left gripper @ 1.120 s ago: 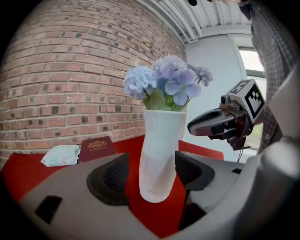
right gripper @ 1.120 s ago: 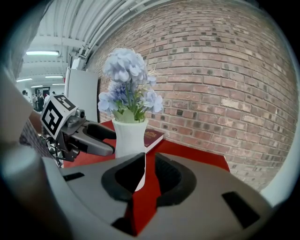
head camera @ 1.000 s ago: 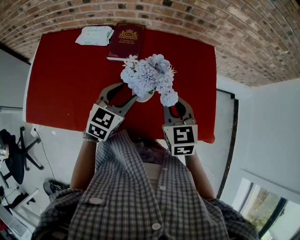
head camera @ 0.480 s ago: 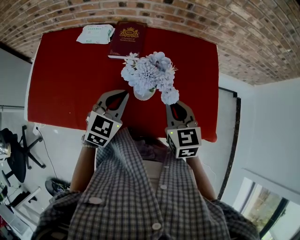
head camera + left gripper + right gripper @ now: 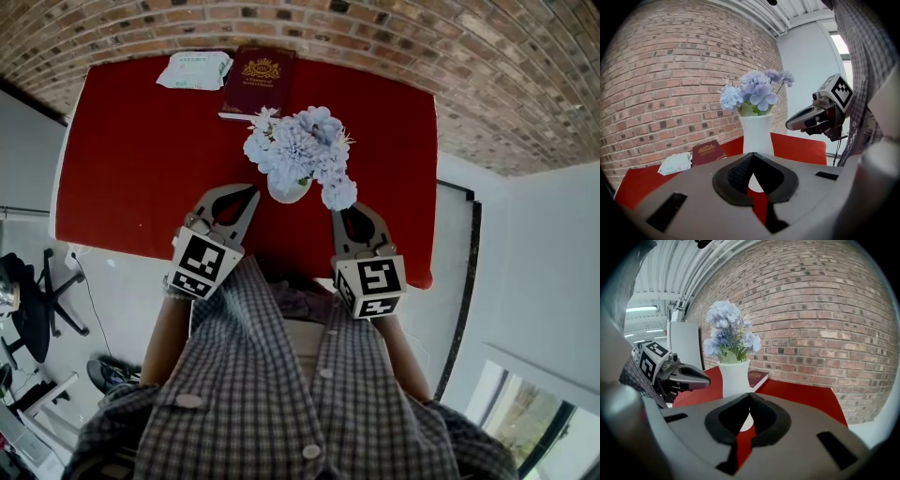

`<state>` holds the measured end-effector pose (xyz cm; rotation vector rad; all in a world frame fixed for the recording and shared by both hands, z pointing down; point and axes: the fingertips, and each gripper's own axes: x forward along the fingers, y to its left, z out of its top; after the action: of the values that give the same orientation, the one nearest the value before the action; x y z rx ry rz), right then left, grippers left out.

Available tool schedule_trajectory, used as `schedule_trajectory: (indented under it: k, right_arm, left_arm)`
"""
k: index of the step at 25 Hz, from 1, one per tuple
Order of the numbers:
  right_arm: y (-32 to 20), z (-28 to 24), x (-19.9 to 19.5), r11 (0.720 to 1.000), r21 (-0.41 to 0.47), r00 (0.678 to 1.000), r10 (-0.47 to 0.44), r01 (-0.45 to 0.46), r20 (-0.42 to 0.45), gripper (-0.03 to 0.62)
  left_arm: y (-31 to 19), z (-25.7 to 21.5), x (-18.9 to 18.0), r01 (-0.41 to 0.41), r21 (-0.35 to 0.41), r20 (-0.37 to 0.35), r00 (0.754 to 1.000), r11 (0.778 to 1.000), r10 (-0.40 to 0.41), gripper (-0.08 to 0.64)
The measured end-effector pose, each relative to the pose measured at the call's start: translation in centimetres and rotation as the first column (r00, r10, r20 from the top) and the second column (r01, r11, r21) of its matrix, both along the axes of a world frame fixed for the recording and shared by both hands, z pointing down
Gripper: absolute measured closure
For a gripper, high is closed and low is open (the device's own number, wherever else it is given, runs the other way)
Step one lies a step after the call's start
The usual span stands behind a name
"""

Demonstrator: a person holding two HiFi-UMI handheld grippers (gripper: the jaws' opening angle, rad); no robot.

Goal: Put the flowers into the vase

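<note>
A white vase [image 5: 288, 190] stands on the red table [image 5: 131, 159] with a bunch of pale blue flowers [image 5: 298, 150] in it. My left gripper [image 5: 250, 191] is shut and empty, just left of the vase and apart from it. My right gripper [image 5: 344, 213] is shut and empty too, below and right of the vase. In the left gripper view the vase [image 5: 757, 136] and flowers [image 5: 754, 91] rise beyond the closed jaws, with the right gripper [image 5: 790, 125] off to the right. The right gripper view shows the vase [image 5: 735, 376] ahead and the left gripper [image 5: 707, 376] at its left.
A dark red book [image 5: 256, 82] and a white pack of wipes [image 5: 192, 70] lie at the table's far edge. A brick wall [image 5: 825, 324] backs the table. An office chair [image 5: 28, 300] stands off the table's left end.
Both grippers stood open on either side of the vase a second ago. They have drawn back a little toward the person and shut. The vase and flowers stay where they were.
</note>
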<state>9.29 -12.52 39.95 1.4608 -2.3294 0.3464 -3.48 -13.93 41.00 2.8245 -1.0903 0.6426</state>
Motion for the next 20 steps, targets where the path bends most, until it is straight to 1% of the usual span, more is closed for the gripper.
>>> schedule_trajectory:
  k: [5,11,20]
  right_arm:
    - [-0.26,-0.37,0.21,1.000,0.007,1.000,-0.001,0.001,0.000,0.586]
    - [-0.22,-0.07,0.64,1.000,-0.008,1.000,0.004,-0.004,-0.003,0.586]
    - [-0.22,-0.26,0.32,1.000,0.001,1.000,-0.007,0.007,0.022,0.585]
  left_arm:
    - [-0.02,-0.13,-0.20,0.020,-0.002,-0.006,1.000,1.000,-0.020,0.552]
    - [0.17,-0.31,0.08,0.012,0.005,0.000,1.000,1.000,-0.012,0.552]
    - [0.16,-0.08,-0.14,0.019,-0.008,-0.005,1.000,1.000,-0.019,0.552]
